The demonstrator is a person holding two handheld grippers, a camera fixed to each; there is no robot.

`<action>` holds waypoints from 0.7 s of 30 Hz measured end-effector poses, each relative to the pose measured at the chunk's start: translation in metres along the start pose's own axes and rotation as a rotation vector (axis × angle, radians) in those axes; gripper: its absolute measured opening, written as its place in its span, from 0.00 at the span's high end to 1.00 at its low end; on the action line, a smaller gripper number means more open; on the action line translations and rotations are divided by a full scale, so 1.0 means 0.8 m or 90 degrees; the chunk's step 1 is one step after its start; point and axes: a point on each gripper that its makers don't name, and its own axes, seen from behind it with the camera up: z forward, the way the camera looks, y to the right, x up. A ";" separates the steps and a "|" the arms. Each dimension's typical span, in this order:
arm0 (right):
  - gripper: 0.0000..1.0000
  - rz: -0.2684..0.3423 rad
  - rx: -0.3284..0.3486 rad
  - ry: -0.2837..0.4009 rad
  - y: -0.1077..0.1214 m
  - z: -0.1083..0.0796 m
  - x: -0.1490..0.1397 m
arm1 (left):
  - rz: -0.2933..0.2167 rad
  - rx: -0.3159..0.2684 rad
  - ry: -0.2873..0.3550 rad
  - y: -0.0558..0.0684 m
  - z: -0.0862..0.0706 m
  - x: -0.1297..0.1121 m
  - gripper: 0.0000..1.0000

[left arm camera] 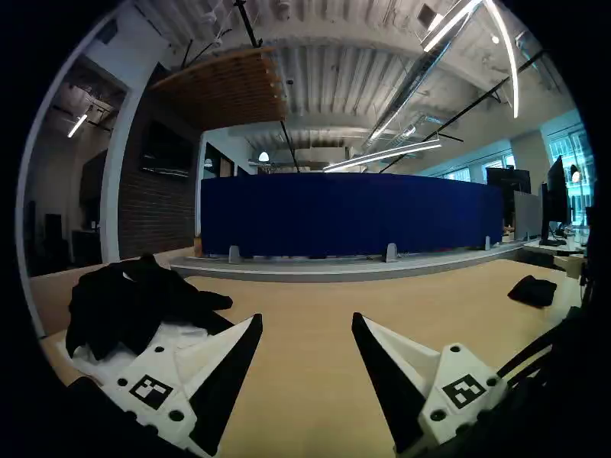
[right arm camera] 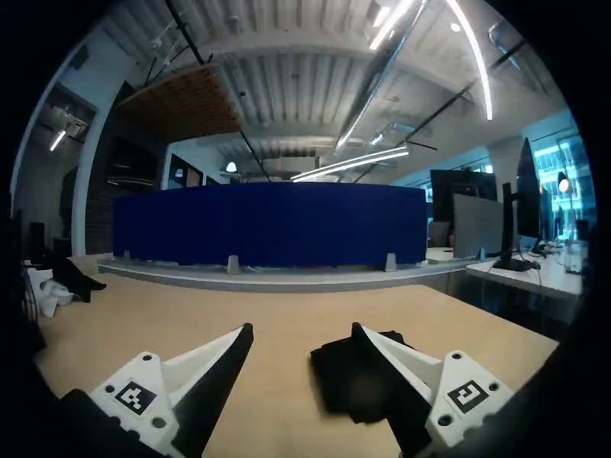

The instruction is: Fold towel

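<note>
Jaws wide apart on left gripper, nothing held between them, low over tan table; crumpled black towel heaped on white cloth just beside its left finger, contact impossible to tell. Right gripper likewise spread wide and empty; folded black towel lying flat on table, partly hidden behind its right finger, touching or not unclear; blue partition along table's far edge.
</note>
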 end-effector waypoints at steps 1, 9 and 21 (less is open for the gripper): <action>0.00 0.000 0.000 0.000 0.000 0.000 0.000 | 0.000 0.000 0.000 0.000 0.000 0.000 0.14; 0.00 0.000 0.000 0.000 0.001 -0.001 0.000 | 0.000 0.000 0.000 0.000 0.000 0.000 0.14; 0.00 0.000 0.000 0.000 0.000 0.000 -0.001 | 0.000 0.000 0.000 0.000 -0.003 0.001 0.14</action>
